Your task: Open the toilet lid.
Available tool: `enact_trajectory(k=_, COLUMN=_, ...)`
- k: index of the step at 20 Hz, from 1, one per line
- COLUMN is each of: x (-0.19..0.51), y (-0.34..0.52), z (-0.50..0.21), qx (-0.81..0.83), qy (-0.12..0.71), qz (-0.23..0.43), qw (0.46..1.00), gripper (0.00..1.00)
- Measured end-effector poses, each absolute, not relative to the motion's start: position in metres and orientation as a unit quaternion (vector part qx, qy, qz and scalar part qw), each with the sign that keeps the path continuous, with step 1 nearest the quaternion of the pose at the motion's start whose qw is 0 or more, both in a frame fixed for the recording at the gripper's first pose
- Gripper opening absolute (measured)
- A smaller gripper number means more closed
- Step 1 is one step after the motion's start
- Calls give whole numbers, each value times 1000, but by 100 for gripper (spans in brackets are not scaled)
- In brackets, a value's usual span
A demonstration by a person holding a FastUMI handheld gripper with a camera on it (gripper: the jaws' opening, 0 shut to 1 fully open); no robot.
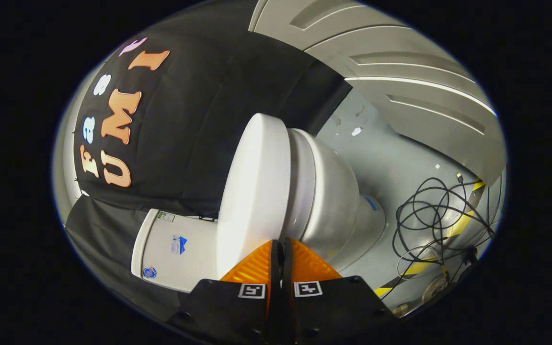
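The white toilet appears rolled sideways in the gripper view. Its lid lies down flat against the seat and bowl. The tank stands behind the lid, against the black cloth wall. My gripper is shut, its two fingers pressed together with nothing visible between them. The fingertips sit right at the lid's front edge, about where the lid meets the seat. I cannot tell whether they touch it.
A tangle of black cables lies on the grey floor beside the toilet's base, over a strip of yellow-and-black tape. A white panelled door stands beyond the bowl. The black cloth wall hangs behind the tank.
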State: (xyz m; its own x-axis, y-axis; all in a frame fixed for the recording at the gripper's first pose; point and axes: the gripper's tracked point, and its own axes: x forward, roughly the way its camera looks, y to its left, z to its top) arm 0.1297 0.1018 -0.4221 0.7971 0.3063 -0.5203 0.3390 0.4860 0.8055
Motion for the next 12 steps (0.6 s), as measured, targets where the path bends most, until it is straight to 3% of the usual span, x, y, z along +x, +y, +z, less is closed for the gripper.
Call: enact_trajectory(k=12, x=144, y=101, z=-396, qx=436, qy=298, qz=-25, qw=849, gripper=8)
